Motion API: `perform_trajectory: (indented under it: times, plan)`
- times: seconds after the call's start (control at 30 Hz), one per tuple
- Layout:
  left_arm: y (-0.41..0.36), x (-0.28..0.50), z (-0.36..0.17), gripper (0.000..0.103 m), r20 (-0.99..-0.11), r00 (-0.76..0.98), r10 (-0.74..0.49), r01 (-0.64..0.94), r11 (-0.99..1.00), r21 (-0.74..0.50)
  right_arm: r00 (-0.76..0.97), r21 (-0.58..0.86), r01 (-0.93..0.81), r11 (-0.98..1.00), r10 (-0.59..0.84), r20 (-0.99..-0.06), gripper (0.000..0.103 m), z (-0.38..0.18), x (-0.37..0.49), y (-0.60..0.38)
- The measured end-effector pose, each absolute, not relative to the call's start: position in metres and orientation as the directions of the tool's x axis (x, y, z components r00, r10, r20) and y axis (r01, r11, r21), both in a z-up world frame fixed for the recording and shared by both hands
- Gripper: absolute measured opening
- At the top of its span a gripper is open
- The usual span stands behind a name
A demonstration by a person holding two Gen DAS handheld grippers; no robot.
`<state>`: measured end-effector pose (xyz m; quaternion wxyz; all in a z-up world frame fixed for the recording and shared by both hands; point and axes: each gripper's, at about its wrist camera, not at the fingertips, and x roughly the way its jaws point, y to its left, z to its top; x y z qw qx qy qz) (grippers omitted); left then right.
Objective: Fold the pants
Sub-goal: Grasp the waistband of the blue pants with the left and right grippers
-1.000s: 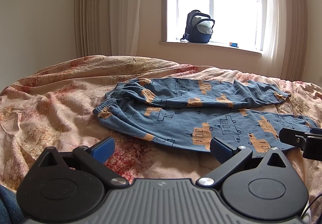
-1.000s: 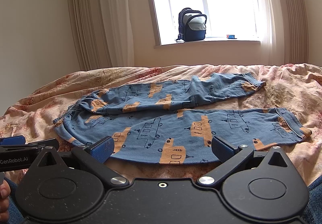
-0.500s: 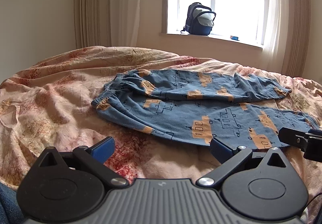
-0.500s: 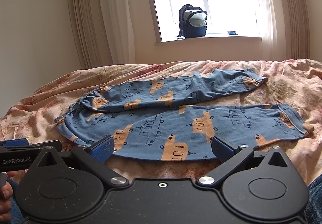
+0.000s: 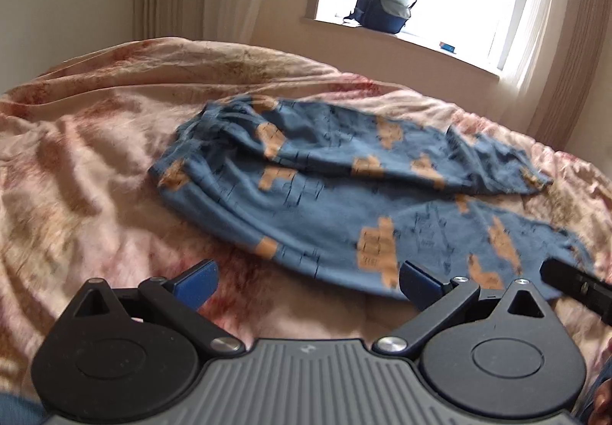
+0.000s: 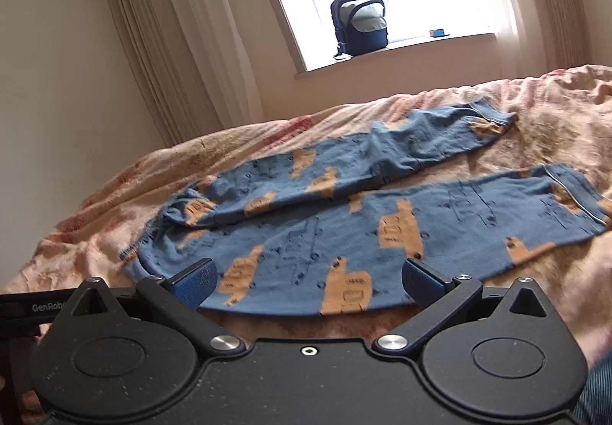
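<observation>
Blue pants (image 5: 325, 203) with orange truck prints lie spread flat on the bed, waistband at the left, both legs running to the right. In the right wrist view the pants (image 6: 344, 211) show both leg cuffs at the right. My left gripper (image 5: 306, 281) is open, hovering just short of the near edge below the waistband end. My right gripper (image 6: 308, 281) is open over the near edge of the front leg, holding nothing. The right gripper's tip shows at the right edge of the left wrist view.
A pink floral bedspread (image 5: 84, 165) covers the bed, wrinkled on the left. A dark backpack (image 6: 359, 25) and a small blue item (image 6: 438, 32) sit on the windowsill. Curtains (image 6: 172, 42) hang beside the window.
Both grippers have tilted and shifted forward toward the pants, with motion blur in the views. The pants lie as before and both jaws stay open.
</observation>
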<state>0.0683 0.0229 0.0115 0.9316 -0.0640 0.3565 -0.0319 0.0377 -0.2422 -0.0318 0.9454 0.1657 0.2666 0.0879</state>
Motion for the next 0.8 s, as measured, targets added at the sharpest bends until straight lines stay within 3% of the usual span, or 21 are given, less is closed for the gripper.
perform_trajectory:
  times: [0.13,0.23,0.3,0.37,0.5,0.6,0.73,0.8]
  plan:
    - [0.042,0.123,0.036,0.103,-0.613,0.765,-0.199,0.089,0.974,-0.206,0.793,0.315,-0.2,0.928,0.342,-0.504,0.103,-0.019,0.079,-0.25]
    - [0.06,0.184,0.038,0.103,-0.655,0.688,-0.312,0.142,0.943,-0.301,0.744,0.271,-0.281,0.92,0.388,-0.544,0.103,-0.013,0.126,-0.255]
    - [0.068,0.222,0.033,0.103,-0.679,0.659,-0.323,0.144,0.941,-0.307,0.714,0.238,-0.344,0.908,0.418,-0.562,0.103,-0.012,0.161,-0.255]
    - [0.071,0.256,0.031,0.103,-0.675,0.691,-0.258,0.145,0.964,-0.221,0.708,0.18,-0.4,0.899,0.427,-0.562,0.103,-0.013,0.195,-0.254]
    - [0.067,0.326,0.028,0.103,-0.645,0.755,-0.117,0.207,0.976,0.065,0.663,0.133,-0.492,0.86,0.469,-0.583,0.103,-0.019,0.271,-0.246]
    - [0.063,0.374,0.014,0.103,-0.666,0.735,-0.131,0.357,0.909,0.215,0.63,0.1,-0.515,0.851,0.456,-0.629,0.103,-0.028,0.328,-0.237]
    - [0.073,0.418,-0.007,0.103,-0.738,0.656,-0.156,0.455,0.862,0.222,0.65,-0.095,-0.57,0.816,0.378,-0.659,0.102,-0.043,0.378,-0.221]
    - [0.08,0.436,-0.019,0.103,-0.786,0.599,-0.157,0.471,0.862,0.186,0.625,-0.106,-0.592,0.799,0.372,-0.686,0.099,-0.053,0.398,-0.22]
